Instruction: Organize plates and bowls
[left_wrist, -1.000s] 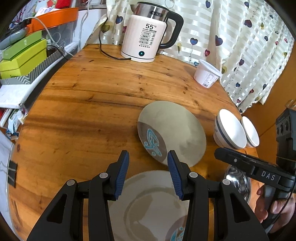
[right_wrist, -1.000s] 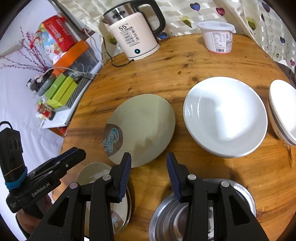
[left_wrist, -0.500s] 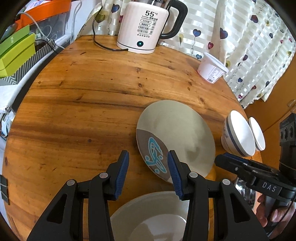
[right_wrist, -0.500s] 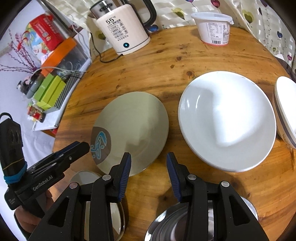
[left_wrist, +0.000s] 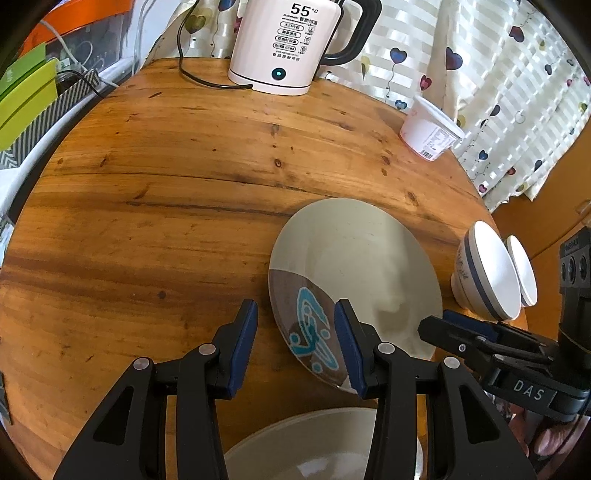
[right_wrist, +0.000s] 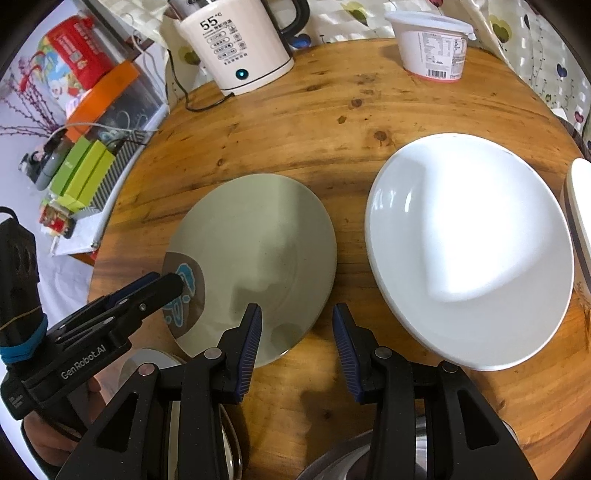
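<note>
So you've dropped both grippers closer to the round grey-green ceramic plate with the blue motif (left_wrist: 354, 280) on the wooden bench (left_wrist: 166, 221); left gripper (left_wrist: 295, 343) and right gripper (right_wrist: 297, 343) spread, empty, framing its near rim, so pickup's next.

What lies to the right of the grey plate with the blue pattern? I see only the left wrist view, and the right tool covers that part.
Observer: A large white plate lies on the table to the right of the grey plate, with a gap between them.
Operator: Is the right tool holding something?
Observer: No. The right tool is open with nothing between its fingers, over the grey plate's near edge.
Operator: What is under it?
Observer: A steel bowl shows partly at the bottom edge of the right wrist view.
</note>
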